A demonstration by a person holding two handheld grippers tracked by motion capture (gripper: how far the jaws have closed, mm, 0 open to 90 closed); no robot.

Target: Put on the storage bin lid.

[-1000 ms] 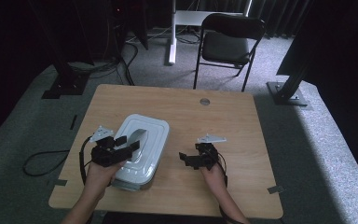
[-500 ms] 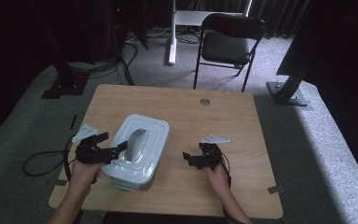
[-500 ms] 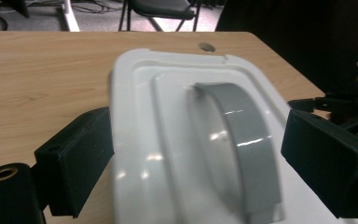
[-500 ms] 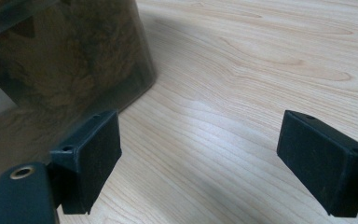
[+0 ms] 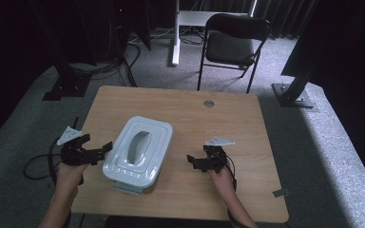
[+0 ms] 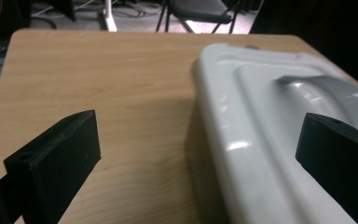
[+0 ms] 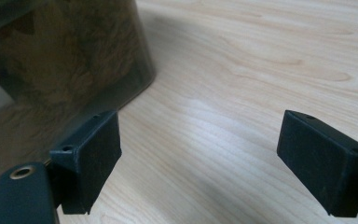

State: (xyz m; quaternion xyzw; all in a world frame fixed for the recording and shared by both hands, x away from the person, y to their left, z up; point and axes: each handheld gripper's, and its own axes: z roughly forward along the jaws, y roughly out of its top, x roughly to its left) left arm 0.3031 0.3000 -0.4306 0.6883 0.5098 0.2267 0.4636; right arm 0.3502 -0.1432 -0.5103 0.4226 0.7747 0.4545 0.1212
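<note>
Since both my grippers are empty right now, the whole thing comes down to where that white plastic box (image 5: 138,154) sits relative to them. My left gripper (image 5: 95,153) is just off the box's left side, near the left edge of the tabletop (image 5: 209,118), and its jaws have just been opening, wide apart now with nothing between them. In the left gripper view the lid (image 6: 279,126) runs past my right-hand jaw, so the box lies to the right of my fingers, very near but not touching as far as I can tell. My right gripper (image 5: 197,163) sits near the front edge, well apart from the box's right side, jaws also spread wide over bare wood. So left is clearly the nearer one.

The box's long axis runs from the front edge toward the far edge, tilted a bit, with a grey handle (image 5: 137,145) lying along that same line in a dip in the lid. Its dark see-through wall (image 7: 60,65) shows in the right gripper view.

Farther off there's a small round grommet (image 5: 209,102) near the far edge, nothing in the way. Past the table, a folding chair (image 5: 235,45).
</note>
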